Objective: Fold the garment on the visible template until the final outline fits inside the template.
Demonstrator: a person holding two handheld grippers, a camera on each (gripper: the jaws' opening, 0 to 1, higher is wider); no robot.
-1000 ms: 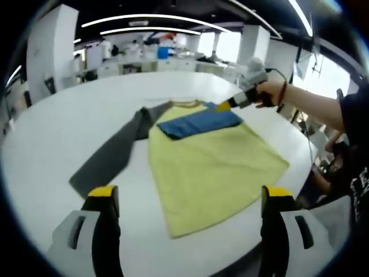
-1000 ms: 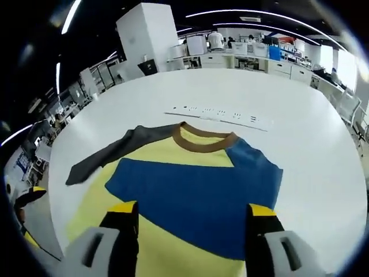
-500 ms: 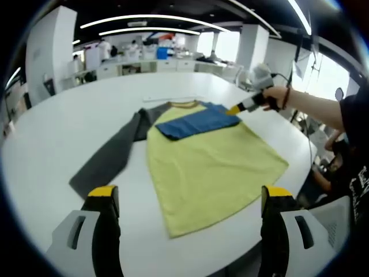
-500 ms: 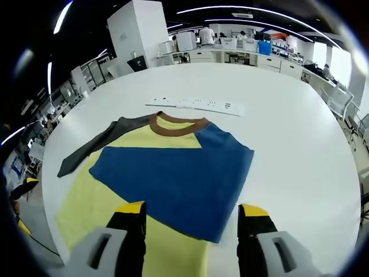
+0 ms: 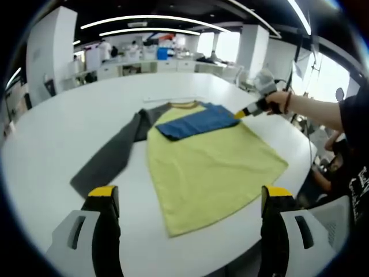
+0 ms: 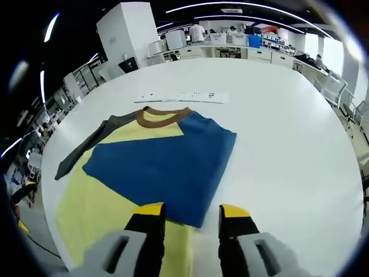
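Note:
A yellow T-shirt (image 5: 207, 167) lies flat on the white table (image 5: 52, 133), brown collar (image 6: 159, 117) at the far end. Its blue sleeve (image 6: 167, 164) is folded across the chest. The grey sleeve (image 5: 109, 156) lies spread out to the side. My left gripper (image 5: 190, 196) hovers at the hem end, jaws wide apart, holding nothing. My right gripper (image 6: 192, 212) is open above the blue sleeve's near edge, jaws fairly close together. In the left gripper view a hand holds the right gripper (image 5: 249, 109) beside the blue sleeve. A white marked strip (image 6: 179, 96) lies beyond the collar.
The round table's bare white top (image 6: 288, 150) stretches wide to the right of the shirt. A person's arm (image 5: 323, 112) reaches in from the table's edge. Office desks (image 6: 230, 49) and a white pillar (image 6: 124, 29) stand far behind.
My right gripper has drawn back from over the blue sleeve toward its near edge, and its jaws have narrowed. The left gripper and the shirt stay as they were.

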